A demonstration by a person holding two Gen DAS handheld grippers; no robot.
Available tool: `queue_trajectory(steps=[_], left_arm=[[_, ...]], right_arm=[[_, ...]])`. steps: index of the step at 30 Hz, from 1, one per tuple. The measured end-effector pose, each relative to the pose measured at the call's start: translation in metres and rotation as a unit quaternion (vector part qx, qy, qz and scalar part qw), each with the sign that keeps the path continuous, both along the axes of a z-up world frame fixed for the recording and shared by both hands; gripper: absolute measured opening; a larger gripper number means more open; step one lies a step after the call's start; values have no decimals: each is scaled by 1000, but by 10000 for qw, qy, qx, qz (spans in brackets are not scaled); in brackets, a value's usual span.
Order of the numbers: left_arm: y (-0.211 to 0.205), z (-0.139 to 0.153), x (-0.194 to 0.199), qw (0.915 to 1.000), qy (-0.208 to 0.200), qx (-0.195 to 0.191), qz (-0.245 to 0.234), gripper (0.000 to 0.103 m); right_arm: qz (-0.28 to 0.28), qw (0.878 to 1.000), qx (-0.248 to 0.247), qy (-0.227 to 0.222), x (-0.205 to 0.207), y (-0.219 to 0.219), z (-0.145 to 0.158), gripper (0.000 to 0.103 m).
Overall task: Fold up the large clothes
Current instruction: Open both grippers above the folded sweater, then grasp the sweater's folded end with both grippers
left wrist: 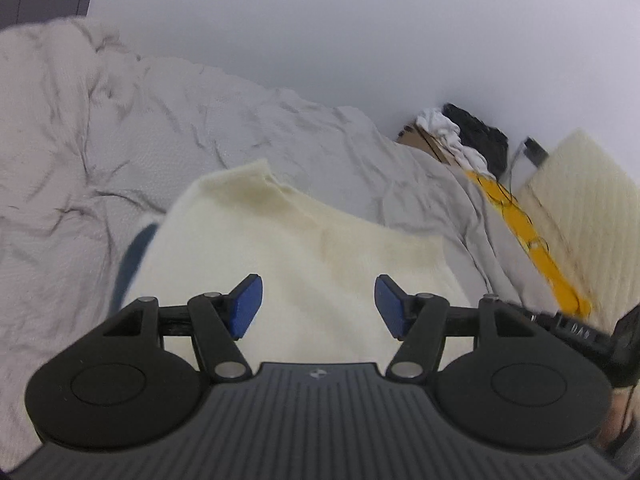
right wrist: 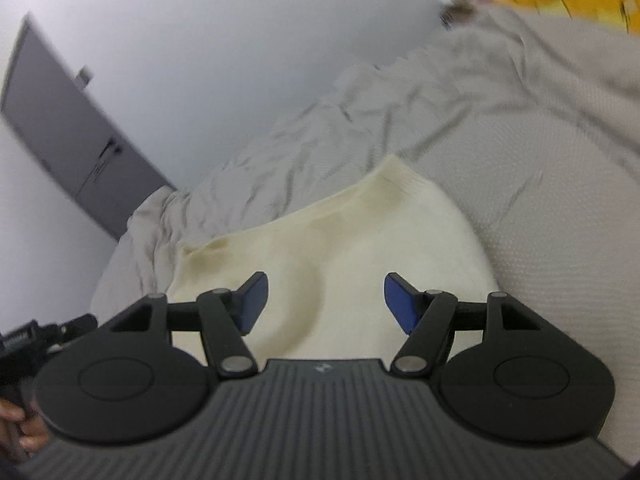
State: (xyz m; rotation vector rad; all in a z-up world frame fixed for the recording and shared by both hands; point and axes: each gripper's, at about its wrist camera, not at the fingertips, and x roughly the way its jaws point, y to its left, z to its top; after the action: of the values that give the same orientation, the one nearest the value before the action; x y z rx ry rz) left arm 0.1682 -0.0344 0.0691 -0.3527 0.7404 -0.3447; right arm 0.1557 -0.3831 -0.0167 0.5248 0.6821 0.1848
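Left wrist view: left gripper (left wrist: 316, 306) released, jaws wide, over cream garment (left wrist: 288, 248) on grey bedspread (left wrist: 80, 160). Right gripper (right wrist: 326, 304) likewise released, garment (right wrist: 340, 240) at 12 o'clock. Tip: grab hem corners w/ both, lift evenly, keep fabric taut.

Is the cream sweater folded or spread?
Folded: the sweater lies as a compact block on the bed, no sleeves showing. Both claws open, clear.

one cream knitted garment (left wrist: 304, 248) lies on one grey bedspread (left wrist: 120, 152). two grippers show, the left gripper (left wrist: 318, 306) and the right gripper (right wrist: 326, 302), each with two blue pads. one yellow strip (left wrist: 532, 240), one cardboard box (left wrist: 424, 140), one grey door (right wrist: 68, 136).
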Motion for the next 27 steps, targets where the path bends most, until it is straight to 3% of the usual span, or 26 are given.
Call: queue_trajectory(steps=[7, 15, 21, 27], left_arm=[[-14, 28, -92, 9978, -541, 391, -1, 67], [-23, 22, -164, 9925, -974, 730, 81, 67], [-34, -8, -186, 9907, -1030, 890, 85, 67], [-41, -32, -170, 9913, -881, 957, 181, 67]], right_arm=[[362, 9951, -610, -684, -72, 29, 44, 68], [494, 9864, -1092, -1127, -128, 46, 46, 68], [517, 9835, -1221, -1233, -157, 54, 28, 68], [477, 9870, -1127, -1045, -154, 53, 8, 68]])
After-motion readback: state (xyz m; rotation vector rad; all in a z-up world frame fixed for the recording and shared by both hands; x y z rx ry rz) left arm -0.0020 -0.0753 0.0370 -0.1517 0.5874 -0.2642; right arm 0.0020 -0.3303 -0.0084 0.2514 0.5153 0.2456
